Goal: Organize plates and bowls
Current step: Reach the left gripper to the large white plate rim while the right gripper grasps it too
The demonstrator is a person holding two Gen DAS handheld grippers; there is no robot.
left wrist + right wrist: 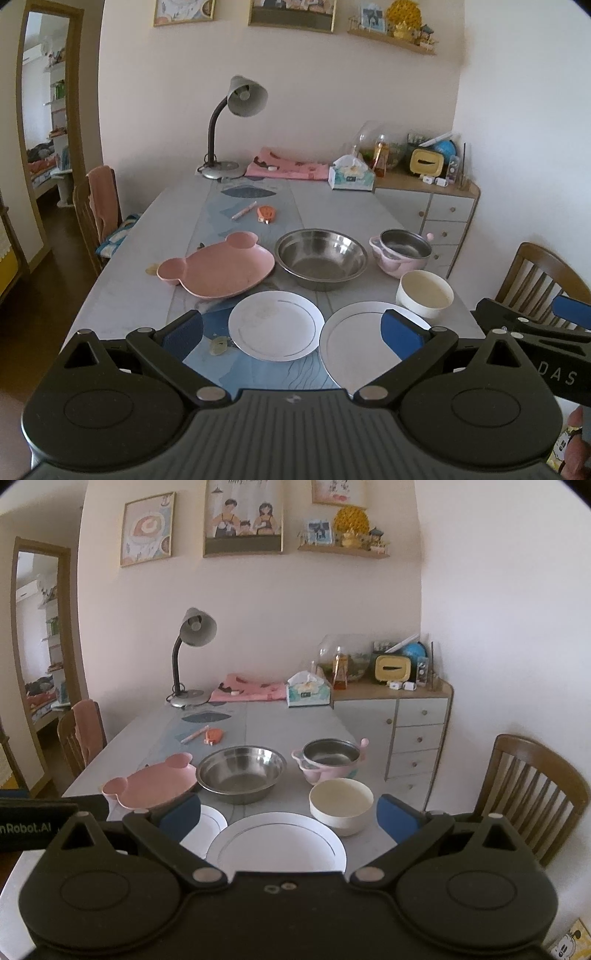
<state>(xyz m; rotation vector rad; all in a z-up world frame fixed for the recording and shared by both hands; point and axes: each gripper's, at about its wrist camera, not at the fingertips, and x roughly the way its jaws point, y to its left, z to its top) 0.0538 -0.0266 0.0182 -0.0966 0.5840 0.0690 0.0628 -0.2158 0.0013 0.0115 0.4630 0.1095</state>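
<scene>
On the grey table's near end lie a small white plate (275,325) (207,829) and a larger white plate (360,345) (277,843). Behind them are a pink bear-shaped plate (221,269) (155,784), a steel bowl (321,258) (242,770), a pink-handled pot with a steel liner (400,251) (330,762) and a cream bowl (424,293) (341,803). My left gripper (291,332) is open and empty above the white plates. My right gripper (288,814) is open and empty above the larger plate; it shows at the left wrist view's right edge (539,325).
A desk lamp (236,122), pink cloth (288,166), tissue box (351,173), pen (243,210) and small orange item (266,215) lie farther back. A cabinet (417,734) stands right of the table. Wooden chairs (528,794) (96,218) flank the table.
</scene>
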